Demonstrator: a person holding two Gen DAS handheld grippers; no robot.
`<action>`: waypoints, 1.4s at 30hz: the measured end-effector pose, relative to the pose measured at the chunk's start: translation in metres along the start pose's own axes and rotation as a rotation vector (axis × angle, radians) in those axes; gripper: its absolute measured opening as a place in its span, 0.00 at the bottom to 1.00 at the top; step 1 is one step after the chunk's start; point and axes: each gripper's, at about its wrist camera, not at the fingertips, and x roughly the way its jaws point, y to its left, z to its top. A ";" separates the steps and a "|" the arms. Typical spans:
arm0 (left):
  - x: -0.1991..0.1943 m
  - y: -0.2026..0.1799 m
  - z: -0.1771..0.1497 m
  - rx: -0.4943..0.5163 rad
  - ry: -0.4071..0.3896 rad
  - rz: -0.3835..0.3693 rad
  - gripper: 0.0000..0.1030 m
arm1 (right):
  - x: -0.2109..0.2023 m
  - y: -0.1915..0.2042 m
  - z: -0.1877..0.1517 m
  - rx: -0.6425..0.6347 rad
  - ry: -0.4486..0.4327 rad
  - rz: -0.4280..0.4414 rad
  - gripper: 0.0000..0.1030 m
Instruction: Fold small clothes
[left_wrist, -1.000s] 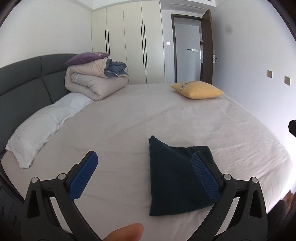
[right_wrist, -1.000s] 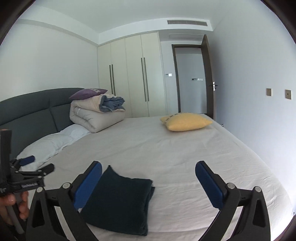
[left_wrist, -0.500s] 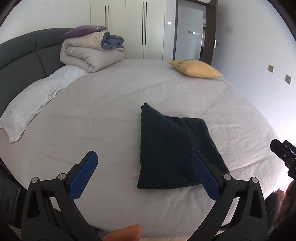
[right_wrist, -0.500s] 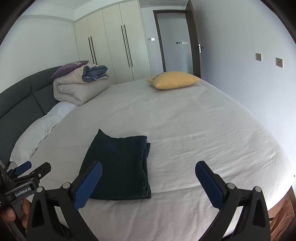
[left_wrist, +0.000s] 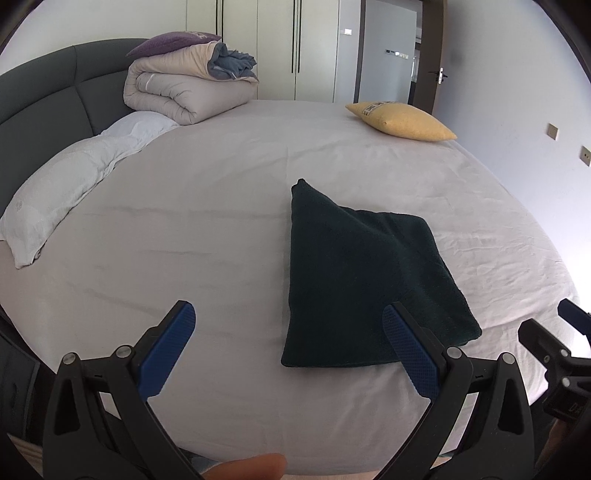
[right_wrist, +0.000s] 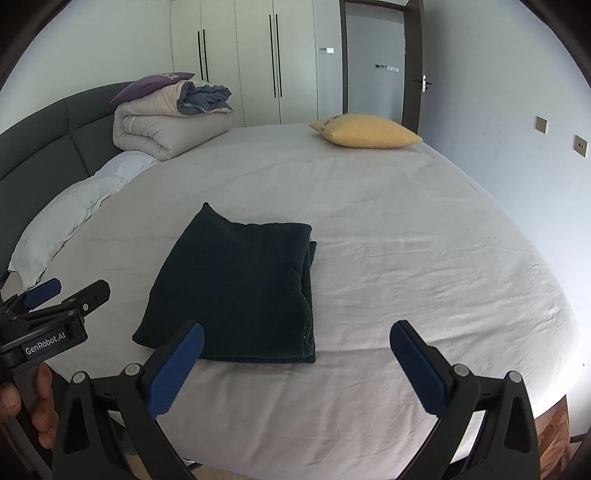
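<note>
Bedroom w/ white wardrobes and a door at the back; a big bed (left_wrist: 207, 236) in a pale sheet fills both views; grey headboard (left_wrist: 44, 92) off to the left, a rolled duvet (left_wrist: 184, 92) and white pillow (left_wrist: 66, 184) far ahead-left of the jaws, a yellow cushion (right_wrist: 365, 129) far ahead.

The dark cloth (left_wrist: 354, 277) lies flat on the sheet as a compact, roughly square bundle; stacked layers show along its right edge in the right wrist view, so the fold looks done, or nearly; one far corner pokes up a bit.

Left gripper (left_wrist: 291, 354): jaws spread wide, nothing between them; the cloth sits just ahead, its near edge partly behind the right-hand finger; no contact that I can see.

Right gripper (right_wrist: 295, 369): jaws also wide apart, holding nothing; the cloth (right_wrist: 236, 288) is ahead and to the left, near corner just past the left-hand finger, apart from it.

Each gripper shows at the edge of the other's view, both back at the near side of the bed.

Judgement: this item is prob. finished; what's left, if anything, is flattening that raised corner or a further item; no other clothes in view.
</note>
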 end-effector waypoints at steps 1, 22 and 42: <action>0.002 0.001 -0.001 -0.001 0.003 0.000 1.00 | 0.002 0.001 -0.001 -0.002 0.009 -0.001 1.00; 0.022 0.003 -0.010 0.002 0.040 -0.001 1.00 | 0.016 -0.002 -0.009 0.015 0.054 -0.005 1.00; 0.028 0.002 -0.014 0.005 0.049 0.001 1.00 | 0.019 -0.003 -0.015 0.028 0.065 -0.005 1.00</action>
